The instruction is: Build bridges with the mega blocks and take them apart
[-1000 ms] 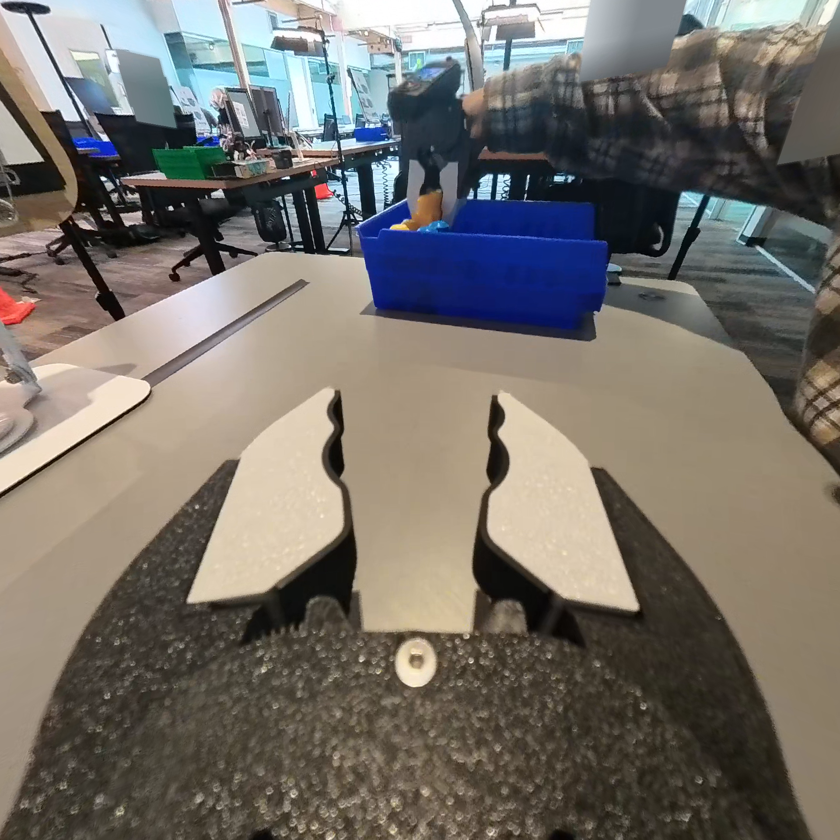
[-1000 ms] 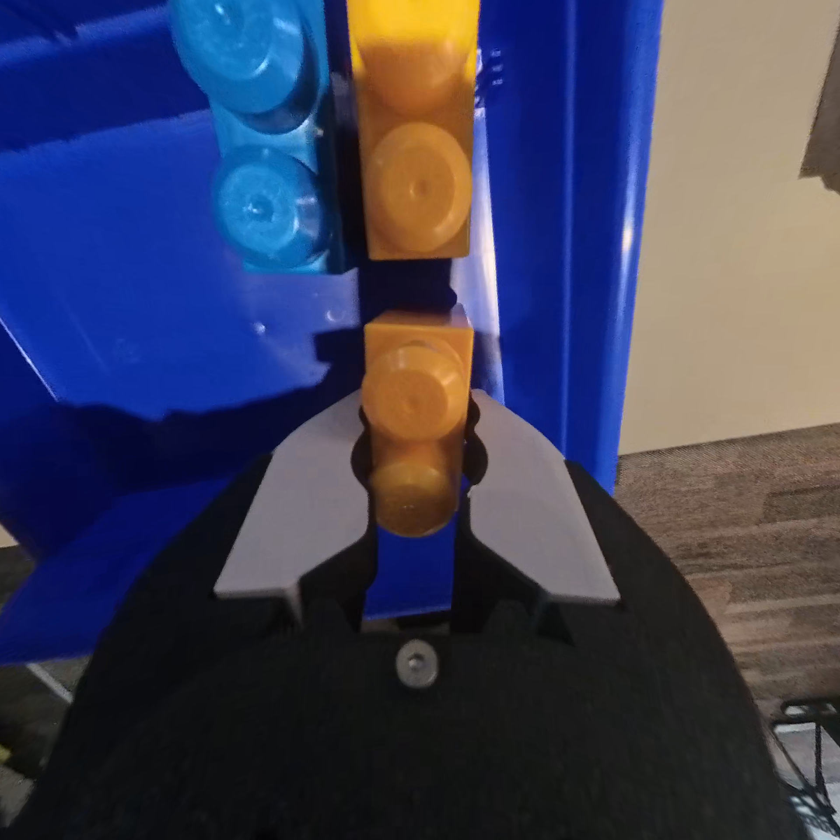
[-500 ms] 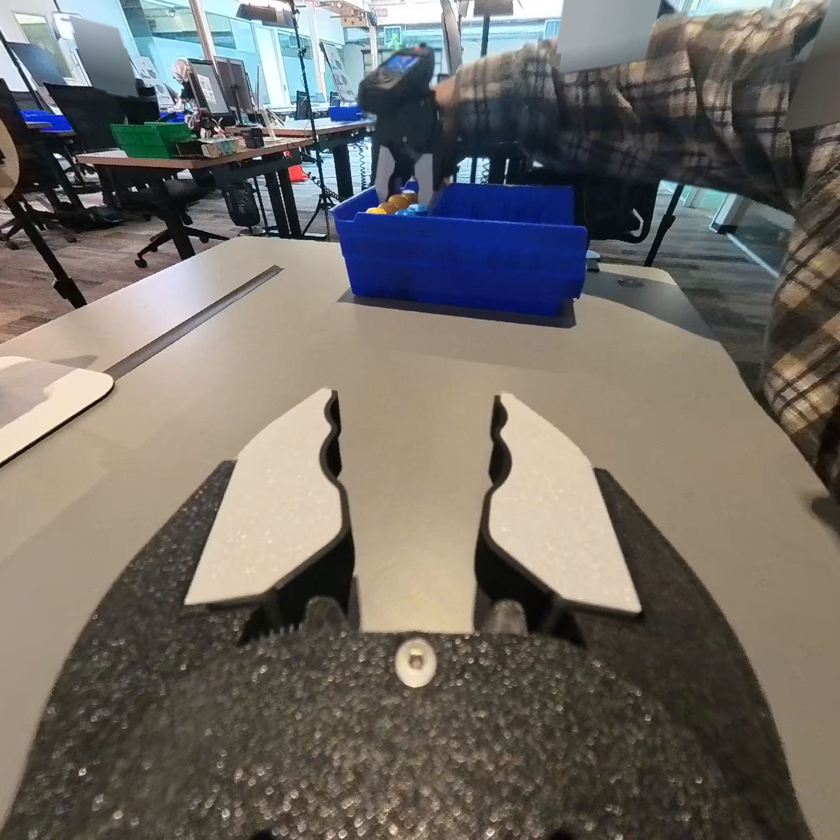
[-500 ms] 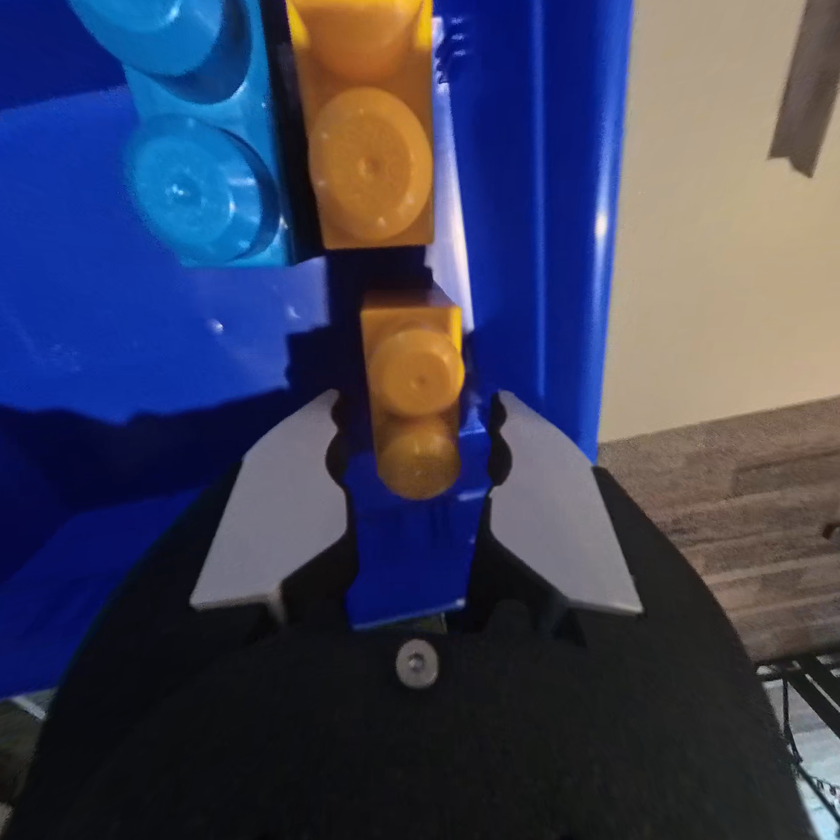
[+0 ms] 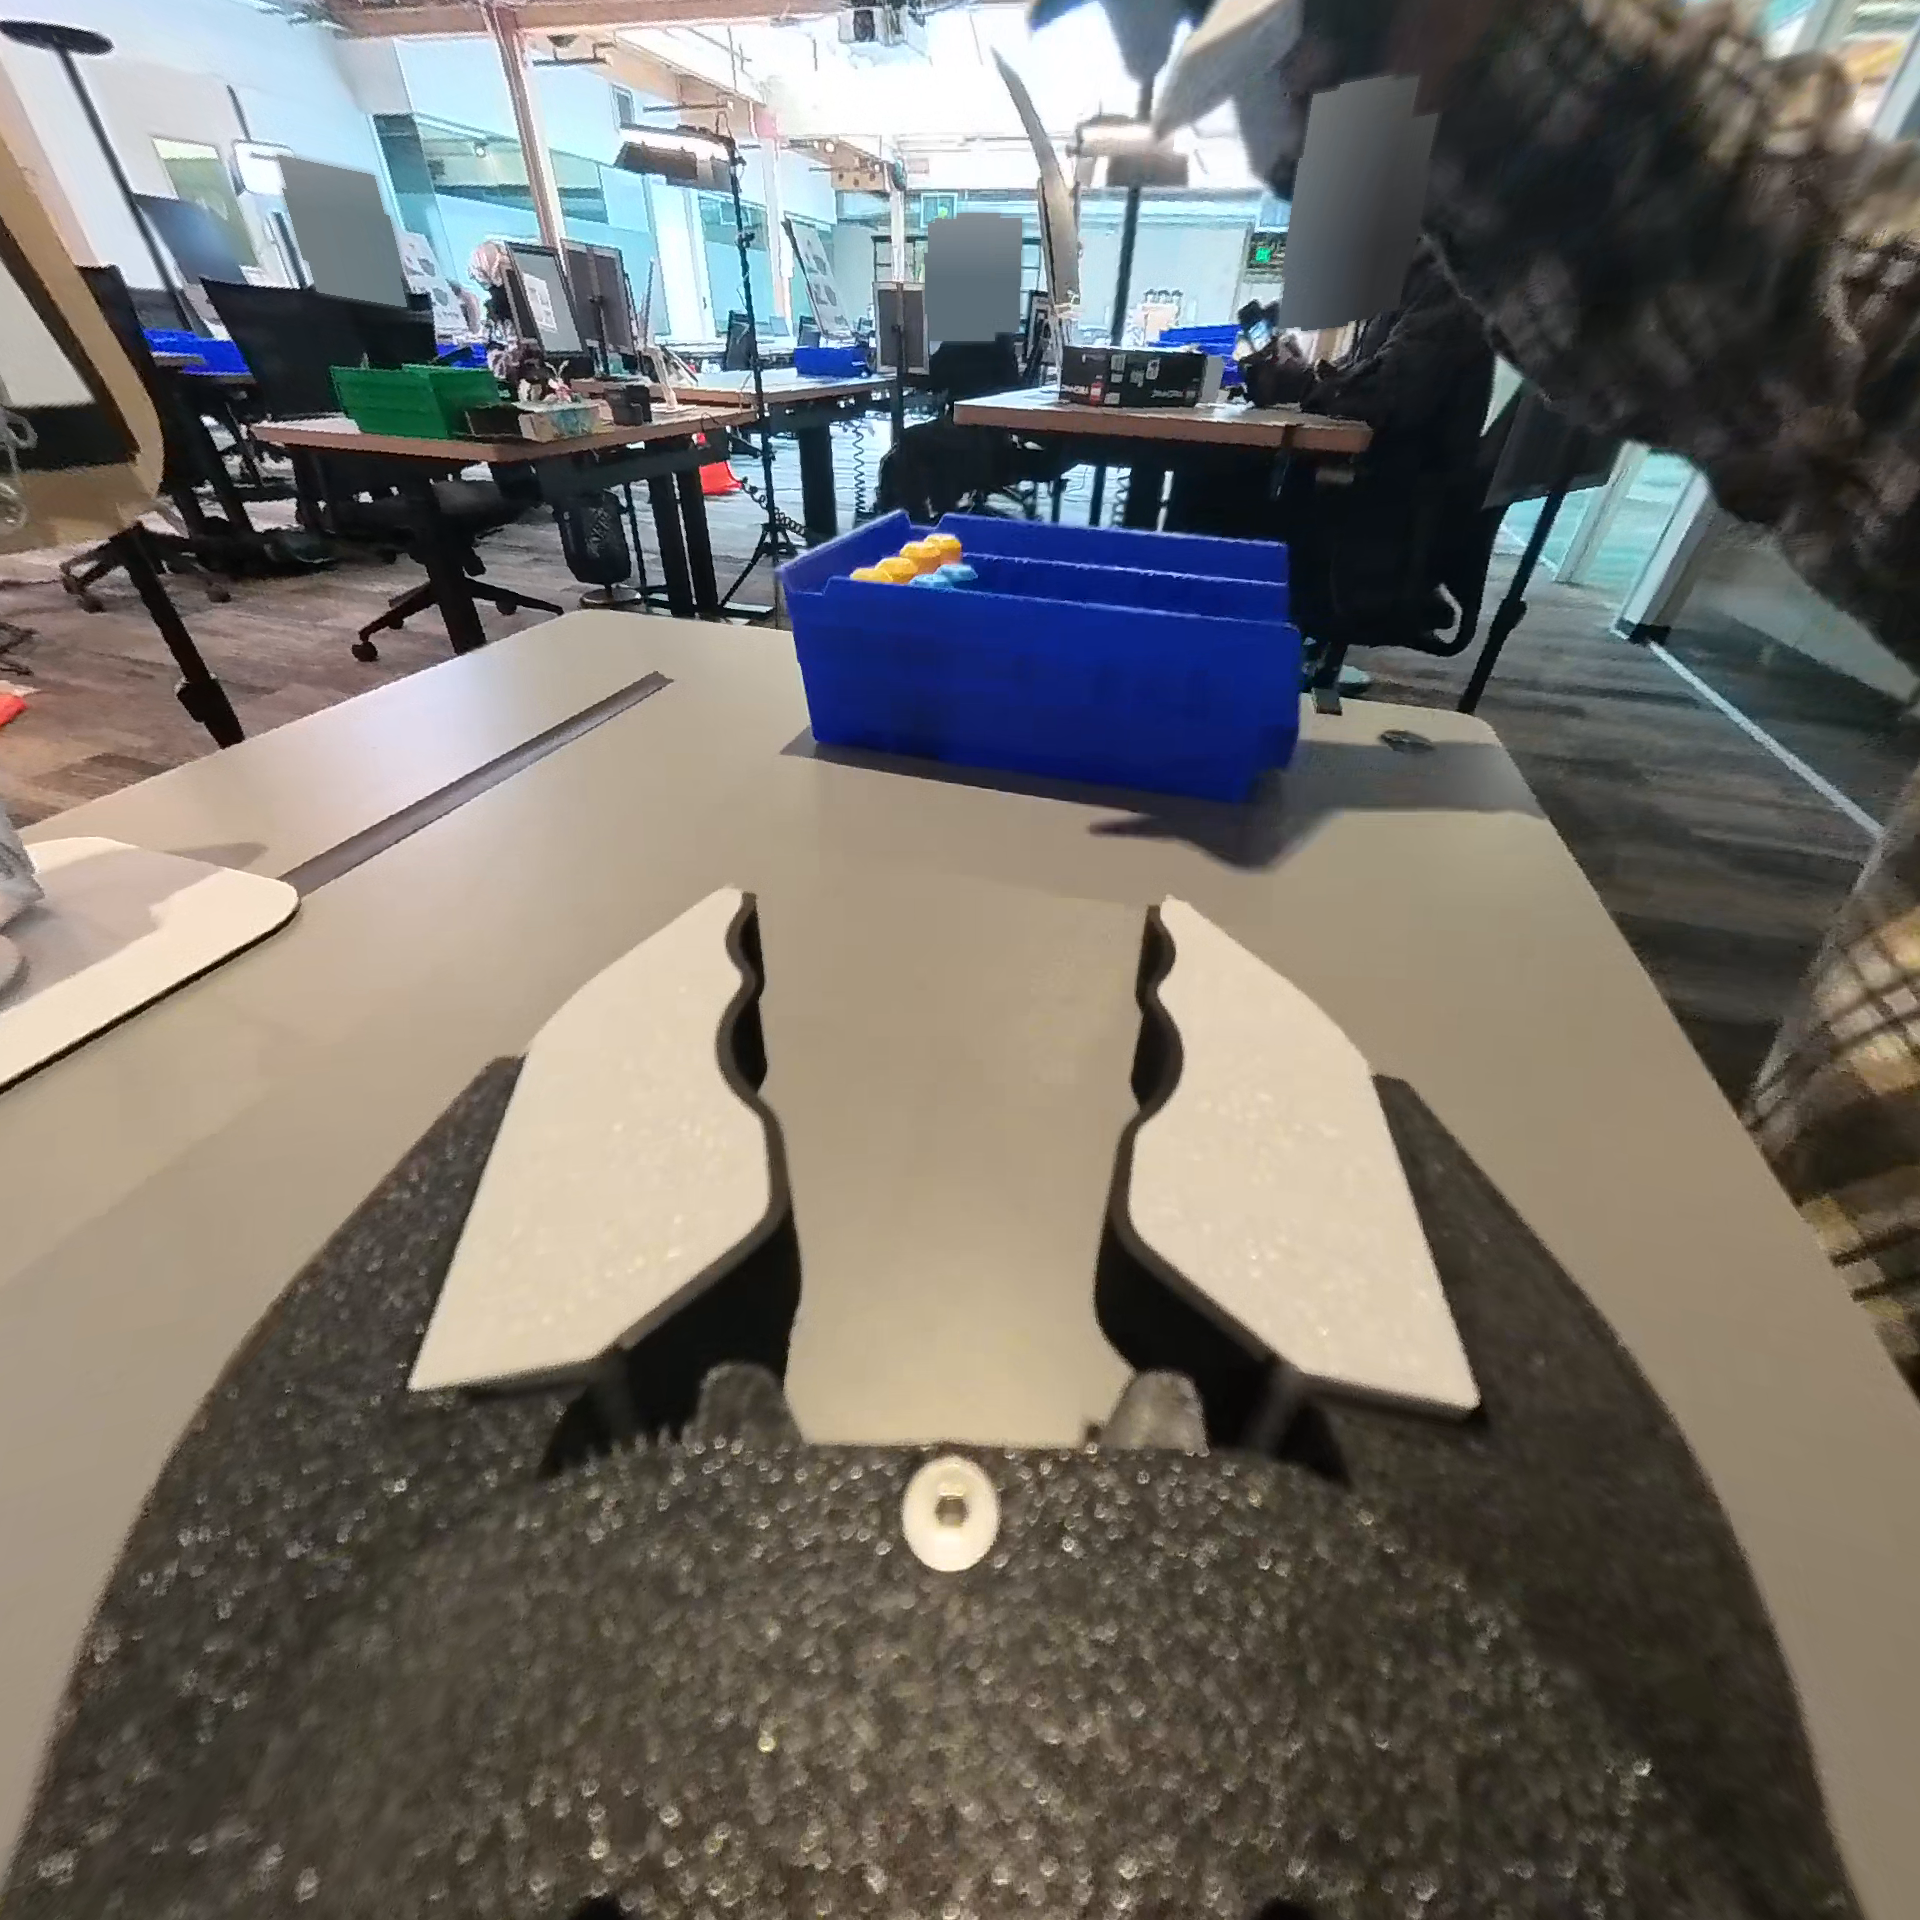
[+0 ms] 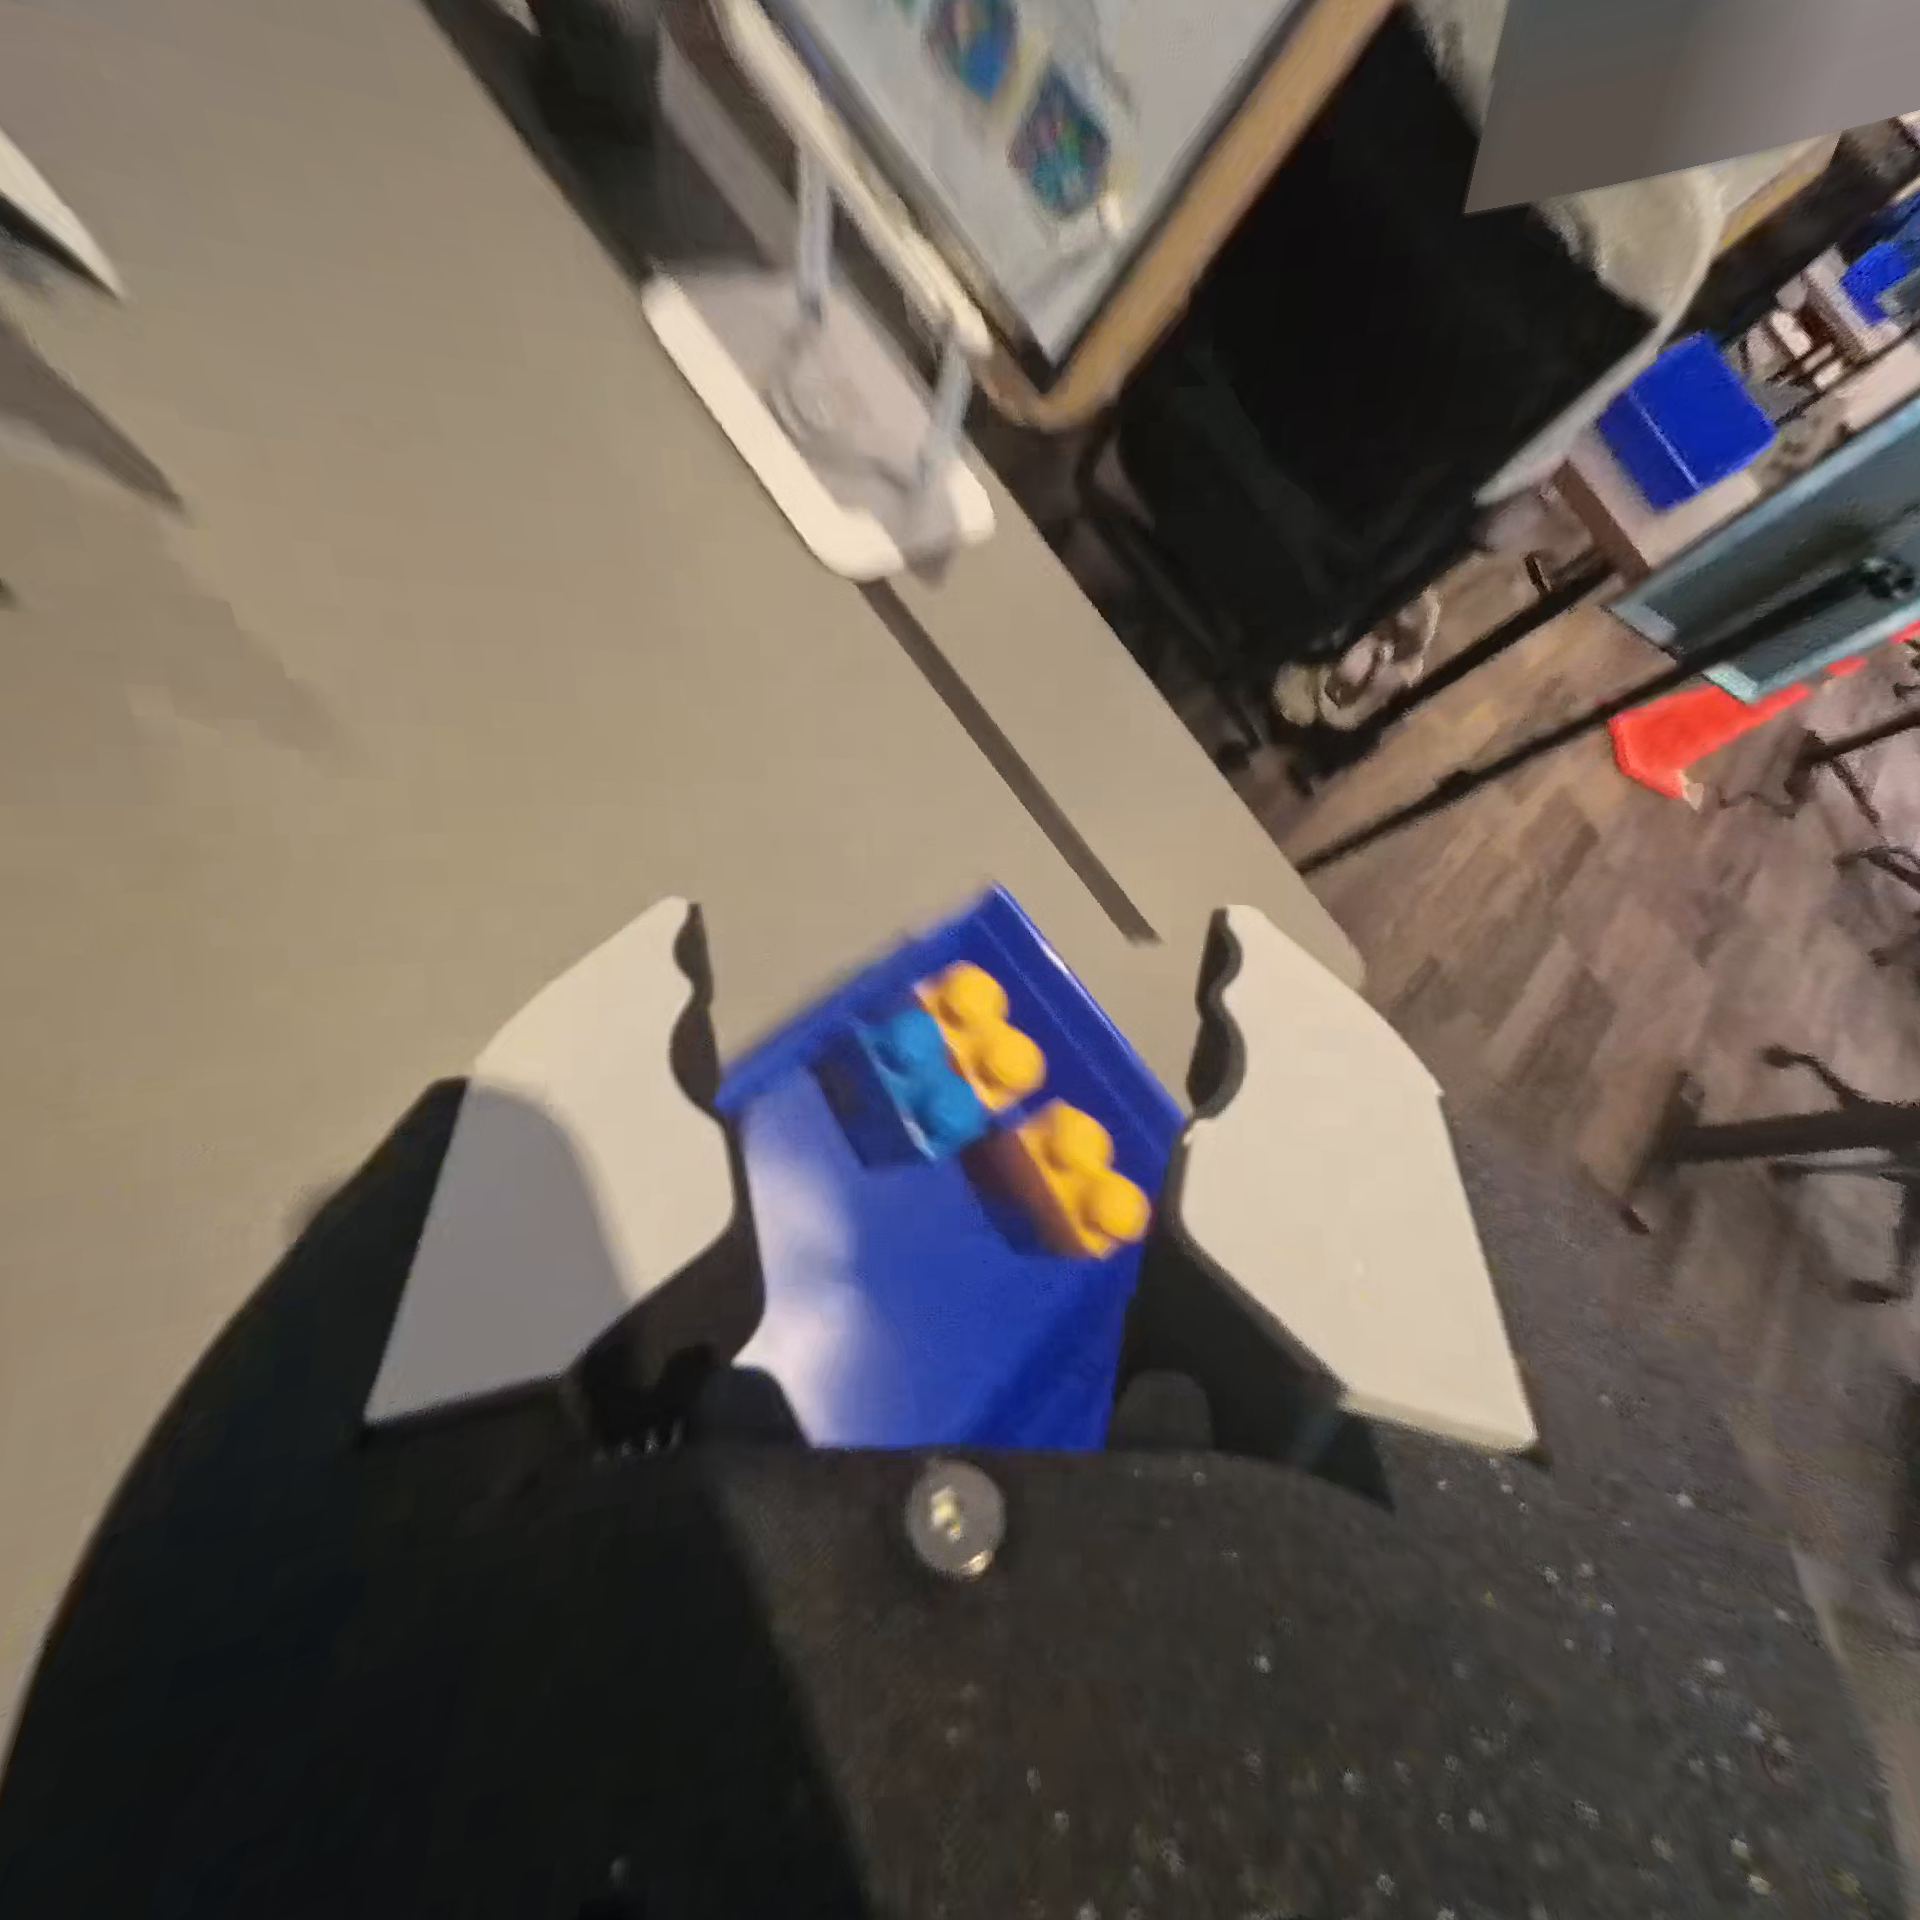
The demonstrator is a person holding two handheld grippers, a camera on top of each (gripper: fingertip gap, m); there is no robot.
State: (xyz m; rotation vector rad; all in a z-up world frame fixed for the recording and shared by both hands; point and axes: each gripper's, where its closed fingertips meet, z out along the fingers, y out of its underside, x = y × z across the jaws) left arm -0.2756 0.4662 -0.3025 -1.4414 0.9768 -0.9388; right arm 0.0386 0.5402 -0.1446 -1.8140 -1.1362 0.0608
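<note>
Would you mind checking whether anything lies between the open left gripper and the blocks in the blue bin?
Only the bin's own near wall does. The table ahead of the left gripper is bare, and the orange and blue blocks sit behind that wall.

My left claw (image 5: 951, 914) hovers low over the table (image 5: 935, 831), and the bin (image 5: 1049, 675) sits ahead near the far edge. Three blocks (image 5: 914, 566) lie together in the bin's far left corner. My right claw (image 6: 951, 935) hangs above them.
</note>
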